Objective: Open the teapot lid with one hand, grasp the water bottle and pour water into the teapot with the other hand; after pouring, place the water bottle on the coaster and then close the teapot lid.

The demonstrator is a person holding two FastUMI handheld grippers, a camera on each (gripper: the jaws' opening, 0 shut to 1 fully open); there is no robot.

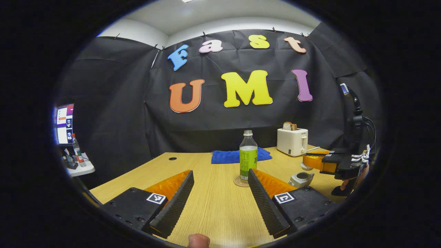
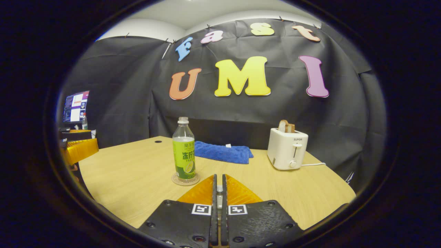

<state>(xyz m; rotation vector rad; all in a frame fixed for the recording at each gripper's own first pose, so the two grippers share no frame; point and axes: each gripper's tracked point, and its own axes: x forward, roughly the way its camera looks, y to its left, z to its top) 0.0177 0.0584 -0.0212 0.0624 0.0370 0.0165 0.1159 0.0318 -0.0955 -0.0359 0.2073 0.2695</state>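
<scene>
Right now my left gripper (image 1: 220,182) has its fingers spread wide, holding nothing, with the water bottle (image 1: 248,155) upright on its coaster (image 1: 238,182) at twelve o'clock. At two o'clock the teapot (image 1: 301,178) sits lidless on the counter (image 1: 213,206). My right gripper (image 2: 219,188) has its fingers pinched almost together on a small piece I cannot identify.

This was a staged recording booth rather than a real kitchen: black cloth (image 2: 113,103) hung pinned as walls around a single wooden desk (image 2: 137,179). Household props sat on it (a white toaster (image 2: 287,148) with bread, a folded blue towel (image 2: 222,152)). Off to one side, a lit computer monitor (image 1: 64,124) stood on a small white side table (image 1: 81,169).
</scene>
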